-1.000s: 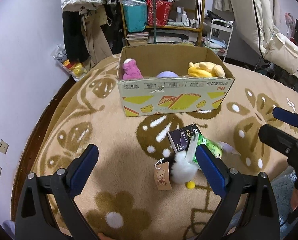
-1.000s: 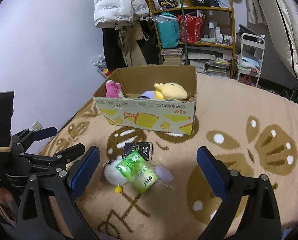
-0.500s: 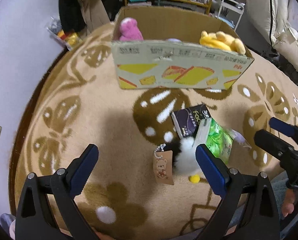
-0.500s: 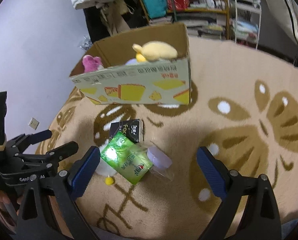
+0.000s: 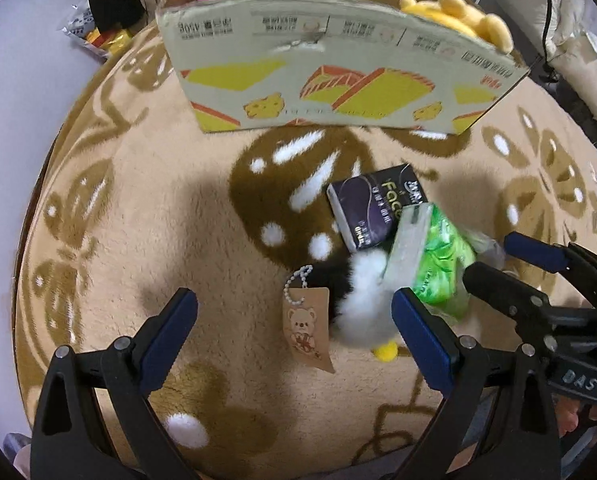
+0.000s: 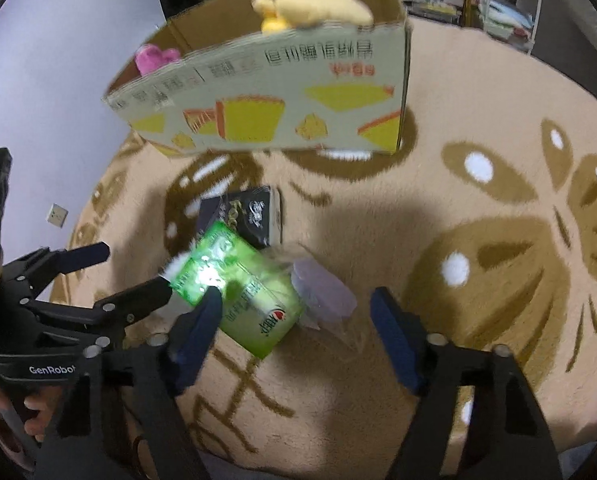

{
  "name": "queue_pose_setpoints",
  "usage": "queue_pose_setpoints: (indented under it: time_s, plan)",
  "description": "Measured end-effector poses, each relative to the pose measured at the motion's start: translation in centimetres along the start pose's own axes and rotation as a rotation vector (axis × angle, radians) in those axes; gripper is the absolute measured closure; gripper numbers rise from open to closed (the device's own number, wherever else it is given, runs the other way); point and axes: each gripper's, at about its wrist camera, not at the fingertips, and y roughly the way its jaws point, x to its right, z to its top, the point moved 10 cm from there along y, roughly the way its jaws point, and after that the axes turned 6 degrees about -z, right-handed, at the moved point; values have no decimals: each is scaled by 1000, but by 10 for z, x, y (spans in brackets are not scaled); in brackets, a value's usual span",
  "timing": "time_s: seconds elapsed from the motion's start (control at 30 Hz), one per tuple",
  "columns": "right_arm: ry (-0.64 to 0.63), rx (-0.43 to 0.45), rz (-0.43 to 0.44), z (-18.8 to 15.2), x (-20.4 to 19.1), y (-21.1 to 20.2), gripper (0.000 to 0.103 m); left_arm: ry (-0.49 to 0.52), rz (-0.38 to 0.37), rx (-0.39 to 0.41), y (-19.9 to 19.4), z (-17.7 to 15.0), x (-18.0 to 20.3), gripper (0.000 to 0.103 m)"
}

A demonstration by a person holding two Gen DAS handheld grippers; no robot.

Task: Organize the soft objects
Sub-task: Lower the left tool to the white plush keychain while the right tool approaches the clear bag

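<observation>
Both your tongs are spread wide and hold nothing: left gripper [image 5: 294,334] low over the white plush [image 5: 362,300], right gripper [image 6: 294,322] over the green tissue pack [image 6: 238,284]. Beyond lies the dark pack [image 5: 372,210], then the cardboard box [image 5: 338,72].

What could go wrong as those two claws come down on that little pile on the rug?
The green tissue pack overlaps the white fluffy toy and leans on the dark tissue pack, so grabbing one may drag or knock the others. The left gripper and right gripper, both open, hang close together and might bump. The toy's paper tag could snag.
</observation>
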Motion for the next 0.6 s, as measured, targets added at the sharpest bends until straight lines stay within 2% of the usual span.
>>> queue_pose_setpoints:
  time_s: [0.2, 0.47, 0.5, 0.53, 0.6]
  plan:
    - [24, -10, 6, 1, 1, 4, 34, -21, -36, -51, 13, -1, 0, 6]
    - [32, -5, 3, 4, 5, 5, 34, -1, -34, -75, 25, 1, 4, 6]
    - [32, -3, 3, 5, 8, 3, 36, -3, -37, -76, 26, 2, 4, 6]
    - [33, 0, 5, 6, 8, 3, 43, -6, -40, -74, 26, 2, 4, 6]
    - [36, -4, 16, 6, 11, 1, 46, -10, -39, -67, 27, 2, 0, 6]
